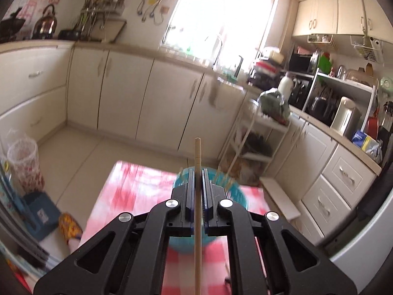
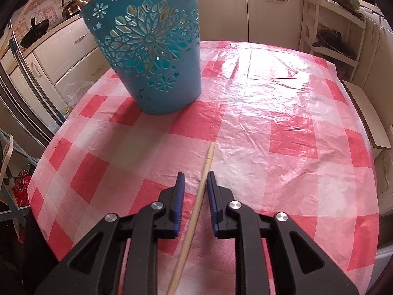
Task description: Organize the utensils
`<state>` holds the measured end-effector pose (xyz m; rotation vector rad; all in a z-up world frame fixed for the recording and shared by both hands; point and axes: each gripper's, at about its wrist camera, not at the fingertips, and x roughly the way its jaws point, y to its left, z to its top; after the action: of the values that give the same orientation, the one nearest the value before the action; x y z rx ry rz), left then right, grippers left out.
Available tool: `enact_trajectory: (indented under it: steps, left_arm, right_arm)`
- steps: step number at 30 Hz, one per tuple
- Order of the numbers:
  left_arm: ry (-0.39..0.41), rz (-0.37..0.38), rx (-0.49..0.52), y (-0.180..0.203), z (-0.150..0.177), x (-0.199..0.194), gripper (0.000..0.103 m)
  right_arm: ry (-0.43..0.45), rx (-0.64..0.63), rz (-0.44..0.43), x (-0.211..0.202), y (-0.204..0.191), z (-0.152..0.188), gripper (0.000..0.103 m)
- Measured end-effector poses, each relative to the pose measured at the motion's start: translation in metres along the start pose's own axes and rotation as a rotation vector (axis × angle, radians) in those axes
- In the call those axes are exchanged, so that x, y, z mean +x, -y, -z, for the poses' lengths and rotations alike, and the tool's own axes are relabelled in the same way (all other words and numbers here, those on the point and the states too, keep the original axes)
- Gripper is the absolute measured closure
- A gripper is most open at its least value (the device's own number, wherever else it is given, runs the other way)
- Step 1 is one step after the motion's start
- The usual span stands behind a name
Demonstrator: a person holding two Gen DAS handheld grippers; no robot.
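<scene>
The left tongs [image 1: 198, 191] are squeezed tight on a wooden chopstick [image 1: 198, 169]. The stick runs straight between the blue pads and pokes out past the tips, so it is lined up to go end first into the blue holder [image 1: 235, 196] just below and ahead. That view is blurry, but more sticks seem to stand in the holder already. The right tongs [image 2: 195, 196] are partly open, one pad on each side of another chopstick [image 2: 194, 218] that lies flat on the bench [image 2: 294, 147]. They do not hold it yet; the right pad looks very close to it. I think this stick is the next one to pick up. The blue holder [image 2: 152, 49] stands farther back on the checked cloth, to the left. Nothing lies between this stick and the holder.
</scene>
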<state>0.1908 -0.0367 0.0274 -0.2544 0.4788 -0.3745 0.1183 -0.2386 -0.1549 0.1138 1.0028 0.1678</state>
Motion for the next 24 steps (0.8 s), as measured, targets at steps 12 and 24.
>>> enact_trajectory:
  steps: [12,24]
  left_arm:
    - [0.190,-0.090,-0.042,0.013,-0.054,0.083,0.098]
    - [0.111,-0.118,0.057,0.021,-0.009,0.116,0.098]
  right_arm:
    - [0.007,-0.002,-0.030,0.000,0.004,-0.001,0.083]
    - [0.004,-0.011,-0.061,0.001,0.007,-0.002,0.078]
